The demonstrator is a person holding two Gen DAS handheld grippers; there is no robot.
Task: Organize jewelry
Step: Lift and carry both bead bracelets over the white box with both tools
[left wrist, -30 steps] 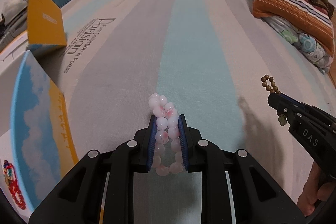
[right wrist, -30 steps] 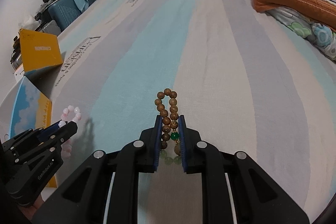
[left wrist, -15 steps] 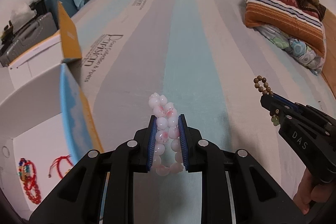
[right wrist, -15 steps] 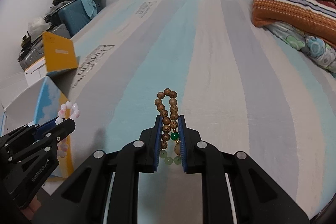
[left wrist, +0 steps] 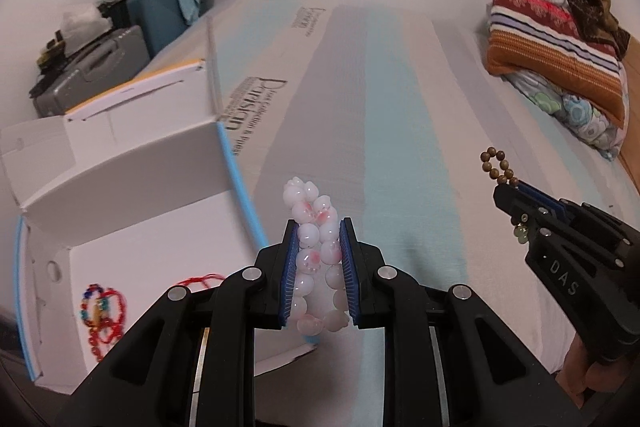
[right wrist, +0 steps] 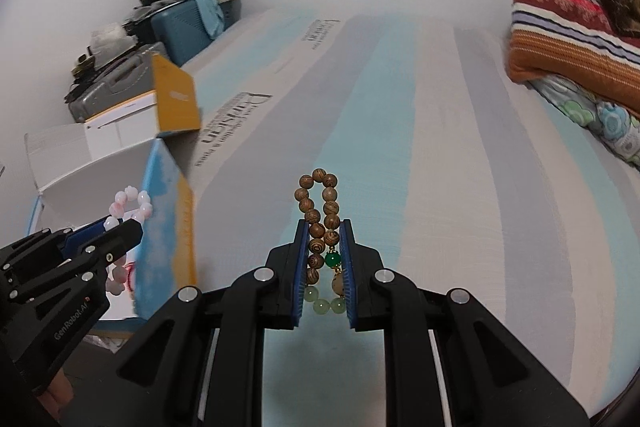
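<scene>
L gripper (left wrist: pixel 319 243): clamped tight on the pink-white bead bracelet (left wrist: pixel 316 251), blue pads pressing both sides; loop's top sticks out past the tips, bottom beads hang behind the pads. Held in the air just beside the box's near right edge.
R gripper (right wrist: pixel 324 243): squeezed shut on the wooden bead bracelet (right wrist: pixel 319 215); brown loop pokes up past the tips, green bead + pale jade-colored beads sit low between the pads, partly hidden by them. Over the striped bedsheet (right wrist: pixel 400 147), well right of the box.
Cross-view: in L cam the R gripper (left wrist: pixel 508 195) shows at the right edge, only a few brown beads visible, body cut off by the frame. In R cam the L gripper (right wrist: pixel 124 227) is at lower left, pink beads peeking over its tip.
Open cardboard box (left wrist: pixel 132 187): white inside, blue-yellow outer wall, on the bed's left side; lower corner hidden behind the L gripper's body.
Inside box: red & multicolor beaded bracelets (left wrist: pixel 102 315) on the floor, blurry, can't tell how many; a thin red string piece (left wrist: pixel 200 279) next to them, half covered by the gripper.
Background: folded striped blanket (left wrist: pixel 552 55) far right, suitcases (left wrist: pixel 120 43) by the wall, soft focus.
Hand: bit of skin under the R gripper (left wrist: pixel 580 375), mostly cut off.
</scene>
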